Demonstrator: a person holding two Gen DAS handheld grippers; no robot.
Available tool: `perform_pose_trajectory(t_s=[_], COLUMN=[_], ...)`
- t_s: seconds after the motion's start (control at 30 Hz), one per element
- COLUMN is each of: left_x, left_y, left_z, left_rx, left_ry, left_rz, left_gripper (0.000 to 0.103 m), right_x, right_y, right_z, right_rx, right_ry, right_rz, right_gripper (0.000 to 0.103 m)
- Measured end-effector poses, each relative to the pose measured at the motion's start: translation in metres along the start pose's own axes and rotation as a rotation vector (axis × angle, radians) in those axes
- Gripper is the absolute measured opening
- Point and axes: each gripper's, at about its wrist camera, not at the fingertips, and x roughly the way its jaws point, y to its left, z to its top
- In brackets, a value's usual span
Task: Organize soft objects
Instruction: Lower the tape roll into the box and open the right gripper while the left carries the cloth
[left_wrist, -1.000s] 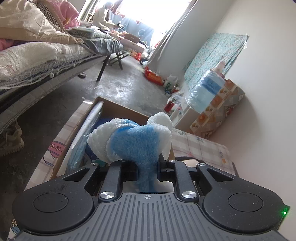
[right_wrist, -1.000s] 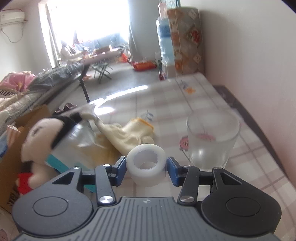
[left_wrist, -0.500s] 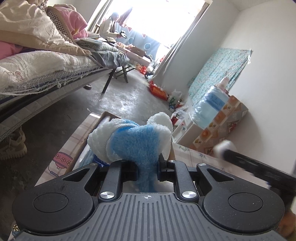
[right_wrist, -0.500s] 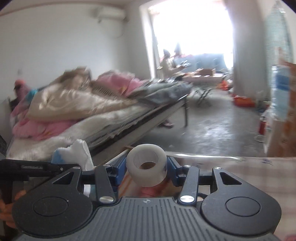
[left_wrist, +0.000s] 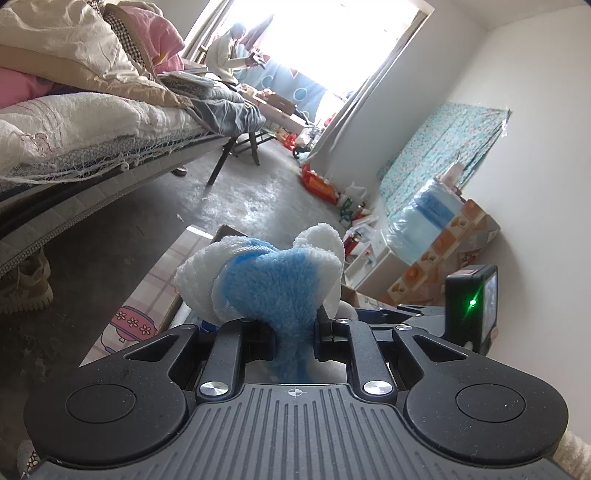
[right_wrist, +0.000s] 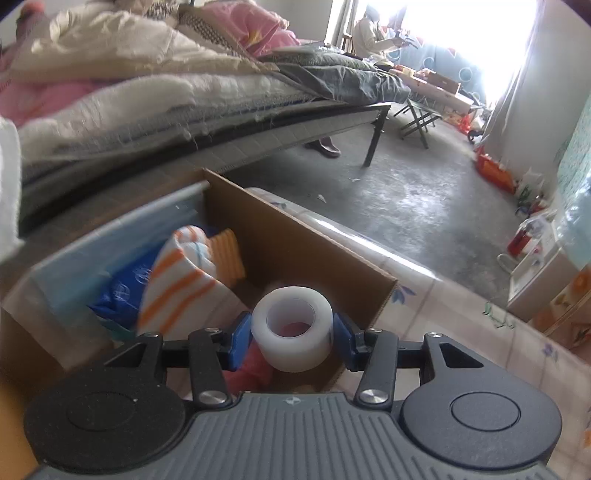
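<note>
My left gripper (left_wrist: 294, 334) is shut on a fluffy blue and white cloth (left_wrist: 266, 286), held up above the table's edge. My right gripper (right_wrist: 292, 338) is shut on a white roll of tape (right_wrist: 292, 328) and holds it over the open cardboard box (right_wrist: 303, 240). Inside the box lie an orange-striped white cloth (right_wrist: 177, 284), an orange sponge-like cloth (right_wrist: 229, 254), a blue bag (right_wrist: 122, 291) and something pink under the roll. The right gripper's body (left_wrist: 469, 314) shows at the right of the left wrist view.
The box stands on a table with a checked floral cloth (right_wrist: 443, 325). A bed piled with quilts (right_wrist: 147, 74) runs along the left. A water bottle on a patterned box (left_wrist: 436, 218) stands by the right wall. A person sits at the bright doorway.
My right gripper swung left from the table with the glass and toy, past the bed, and now holds the roll over the box. The left gripper tilted up slightly, still holding the cloth.
</note>
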Motion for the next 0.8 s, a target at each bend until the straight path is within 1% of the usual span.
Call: perform_pose_trajectory(t_s=[0.07, 0.23, 0.4, 0.5, 0.63, 0.7, 0.73, 0.8], left_x=[0.001, 0.001, -0.002, -0.007, -0.017, -0.020, -0.020, -0.018], left_y=[0.000, -0.002, -0.005, -0.007, -0.014, -0.018, -0.020, -0.023], left_z=[-0.001, -0.001, -0.001, -0.001, 0.003, 0.005, 0.006, 0.007], left_rx=[0.000, 0.000, 0.006, 0.014, 0.043, 0.064, 0.077, 0.096], left_ry=[0.002, 0.005, 0.001, 0.003, 0.012, 0.042, 0.064, 0.113], left_rz=[0.000, 0.009, 0.020, 0.026, 0.028, 0.021, 0.017, 0.010], left_gripper=[0.015, 0.015, 0.015, 0.015, 0.015, 0.015, 0.015, 0.016], right_x=[0.003, 0.004, -0.014, -0.043, -0.107, -0.145, -0.160, -0.189], right_y=[0.000, 0.002, -0.003, -0.009, -0.020, -0.026, -0.027, -0.028], right_z=[-0.002, 0.000, -0.002, -0.007, -0.027, -0.043, -0.052, -0.071], right_rx=[-0.032, -0.062, -0.026, 0.031, 0.135, 0.195, 0.218, 0.261], right_ry=[-0.001, -0.013, -0.061, -0.112, -0.196, -0.239, -0.258, -0.290], right_rz=[-0.028, -0.051, -0.035, 0.001, 0.079, 0.139, 0.162, 0.198], right_gripper=[0.051, 0.052, 0.052, 0.052, 0.052, 0.053, 0.057, 0.058])
